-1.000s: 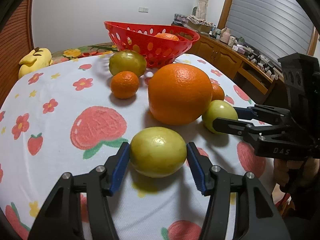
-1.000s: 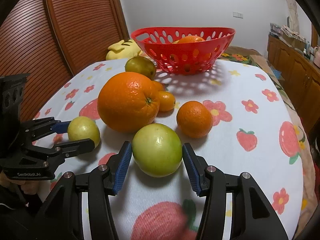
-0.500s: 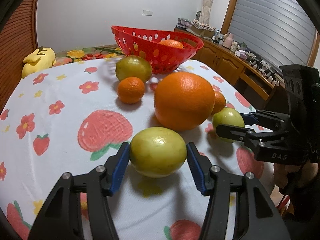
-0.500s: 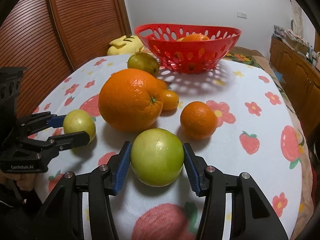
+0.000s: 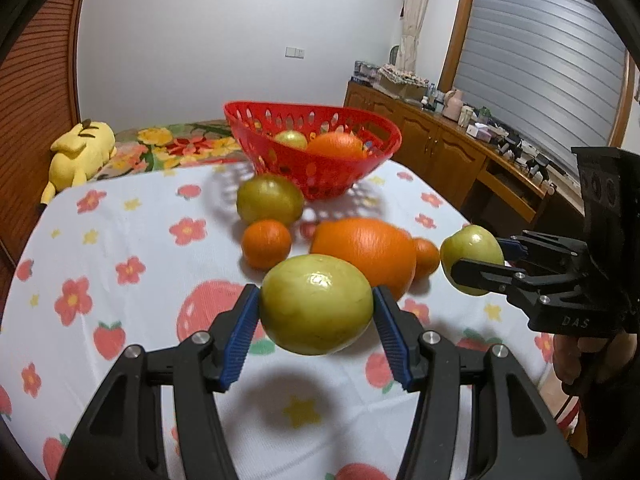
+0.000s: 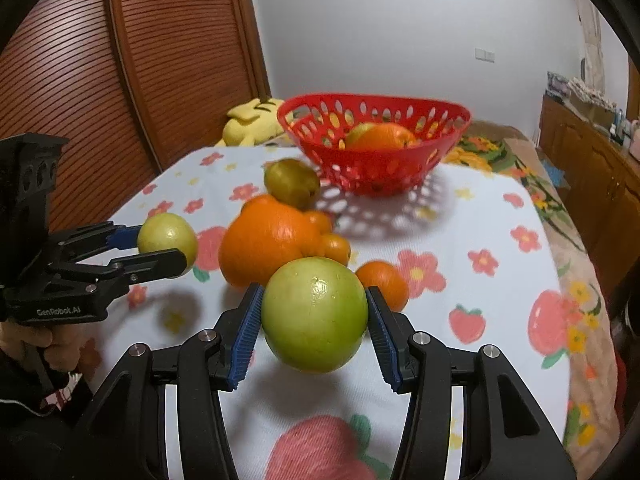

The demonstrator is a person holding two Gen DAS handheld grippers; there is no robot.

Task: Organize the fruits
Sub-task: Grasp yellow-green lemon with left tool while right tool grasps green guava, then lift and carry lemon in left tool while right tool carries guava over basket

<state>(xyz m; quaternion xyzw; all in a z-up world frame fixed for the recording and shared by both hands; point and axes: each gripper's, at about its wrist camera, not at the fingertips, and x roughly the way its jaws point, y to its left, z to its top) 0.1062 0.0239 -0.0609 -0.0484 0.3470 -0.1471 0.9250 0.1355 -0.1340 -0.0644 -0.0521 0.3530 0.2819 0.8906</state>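
Floral tablecloth (image 5: 120, 240) below me; my left gripper (image 5: 316, 332) clamps a yellow-green fruit (image 5: 316, 304), my right gripper (image 6: 314, 328) a green apple (image 6: 315, 314), both clear of the cloth; carry step, I judge; next, both go over the red basket (image 5: 320, 176) beyond the big orange (image 5: 368, 252); casings read "DAS" and "GenRobot.AI".

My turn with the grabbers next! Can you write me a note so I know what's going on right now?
Left gripper: shut on a yellow-green fruit, lifted off the tablecloth.
Right gripper: shut on a green fruit, also in the air.
Done: the red basket already holds an orange and a greenish fruit.
Left: drop both held fruits in the basket, then fetch the big orange, the small oranges and the olive-green fruit beside the basket.
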